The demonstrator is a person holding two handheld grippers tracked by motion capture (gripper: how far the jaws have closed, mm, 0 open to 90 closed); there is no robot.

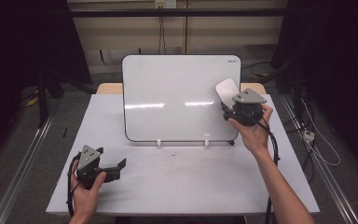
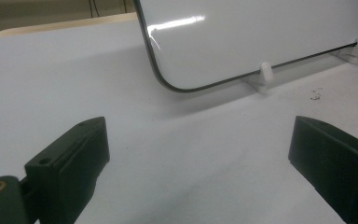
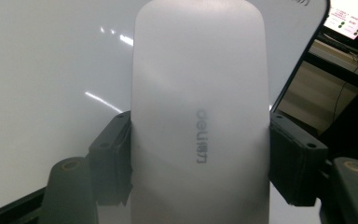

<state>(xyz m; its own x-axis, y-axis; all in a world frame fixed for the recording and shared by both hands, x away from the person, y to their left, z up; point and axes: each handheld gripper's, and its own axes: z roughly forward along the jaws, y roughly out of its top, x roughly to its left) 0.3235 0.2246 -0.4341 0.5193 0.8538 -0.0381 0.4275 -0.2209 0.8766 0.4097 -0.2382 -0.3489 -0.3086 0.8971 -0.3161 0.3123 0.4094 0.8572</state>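
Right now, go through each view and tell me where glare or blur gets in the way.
High view: ceiling lights streak across the whiteboard; the room around the table is dark. Left gripper view: one bright streak near the board's corner, and the near fingers look soft. Right gripper view: the white eraser sits so close it is hazy, its grey lettering soft.

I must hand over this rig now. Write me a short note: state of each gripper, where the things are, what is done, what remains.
Right gripper: shut on the white eraser, held up against the right side of the whiteboard.
Left gripper: open, holding nothing, low over the table near its front left.
Whiteboard: propped on two small white feet at the back of the table.
Done: eraser picked up and brought to the board, which looks clean.
Left: probably any wiping, then setting the eraser down.
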